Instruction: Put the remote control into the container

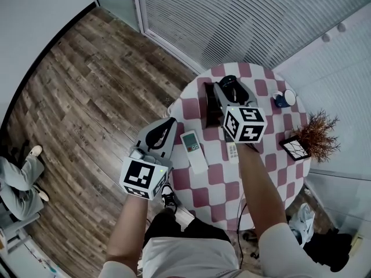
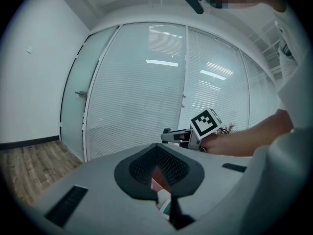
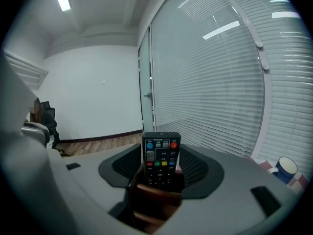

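left gripper (image 1: 168,125) beside white remote (image 1: 193,150), mug (image 1: 284,99) and plant (image 1: 317,133) beyond

Between your right gripper's (image 3: 161,173) jaws, the remote control (image 3: 161,155) is matt black plastic with glossy coloured buttons; just below them the container (image 3: 151,204) looks like smooth brown wood. The pads (image 3: 122,166) are ribbed black.

Head view steeply down over the checkered table (image 1: 214,175); both gripper views low, near-level, toward the blinds (image 2: 146,106).

Left claw (image 1: 172,122) shut, low; right claw (image 1: 228,88) forward, clamped on remote control (image 3: 161,154).
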The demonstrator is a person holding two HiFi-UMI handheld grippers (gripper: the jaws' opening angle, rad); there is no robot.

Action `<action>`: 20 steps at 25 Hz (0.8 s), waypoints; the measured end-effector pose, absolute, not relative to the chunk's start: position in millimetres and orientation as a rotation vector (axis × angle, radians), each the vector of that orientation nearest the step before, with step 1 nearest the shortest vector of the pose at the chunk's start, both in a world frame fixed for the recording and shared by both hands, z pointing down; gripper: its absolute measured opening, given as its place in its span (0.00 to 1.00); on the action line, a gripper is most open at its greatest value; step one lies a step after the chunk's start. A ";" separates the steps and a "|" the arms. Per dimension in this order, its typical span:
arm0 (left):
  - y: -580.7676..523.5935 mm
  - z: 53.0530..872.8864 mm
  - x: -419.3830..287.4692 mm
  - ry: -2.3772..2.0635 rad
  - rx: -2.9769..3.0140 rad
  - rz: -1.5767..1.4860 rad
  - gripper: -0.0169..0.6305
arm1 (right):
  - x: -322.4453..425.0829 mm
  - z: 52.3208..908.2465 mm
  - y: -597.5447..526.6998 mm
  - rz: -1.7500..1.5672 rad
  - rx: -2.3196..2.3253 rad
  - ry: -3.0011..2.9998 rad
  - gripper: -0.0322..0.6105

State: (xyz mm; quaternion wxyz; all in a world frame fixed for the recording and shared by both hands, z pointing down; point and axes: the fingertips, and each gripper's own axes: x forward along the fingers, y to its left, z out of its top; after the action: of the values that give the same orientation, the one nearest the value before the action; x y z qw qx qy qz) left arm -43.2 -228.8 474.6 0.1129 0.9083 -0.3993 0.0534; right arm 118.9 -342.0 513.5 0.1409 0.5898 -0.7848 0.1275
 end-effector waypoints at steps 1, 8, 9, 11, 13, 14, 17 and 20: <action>-228.0 474.0 -43.0 -1.169 2.665 0.159 0.04 | 119.0 511.3 -341.1 0.360 1.701 -2.269 0.41; -220.0 453.9 -41.8 -1.180 2.687 0.141 0.04 | 127.9 471.7 -319.3 0.279 1.739 -2.315 0.42; -217.7 448.5 -41.6 -1.183 2.692 0.135 0.04 | 128.3 465.3 -312.4 0.269 1.737 -2.328 0.42; -212.6 435.2 -41.9 -1.192 2.699 0.118 0.04 | 129.4 453.6 -296.3 0.250 1.725 -2.356 0.42; -207.9 419.7 -41.9 -1.206 2.705 0.096 0.04 | 130.8 441.8 -278.9 0.232 1.703 -2.390 0.42; -204.9 412.0 -41.2 -1.213 2.710 0.088 0.04 | 131.7 435.4 -269.6 0.222 1.694 -2.407 0.42; -189.3 391.2 -36.8 -1.223 2.735 0.081 0.04 | 134.6 413.6 -237.3 0.182 1.684 -2.447 0.32; -169.5 374.4 -30.6 -1.230 2.763 0.087 0.04 | 136.5 391.7 -201.7 0.139 1.676 -2.488 0.23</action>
State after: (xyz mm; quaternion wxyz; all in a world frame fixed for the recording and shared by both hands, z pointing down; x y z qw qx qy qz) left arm -30.6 -169.5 374.4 0.0578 0.9117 -0.4056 0.0287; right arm 136.5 -201.7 391.7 0.0692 0.5566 -0.8266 0.0461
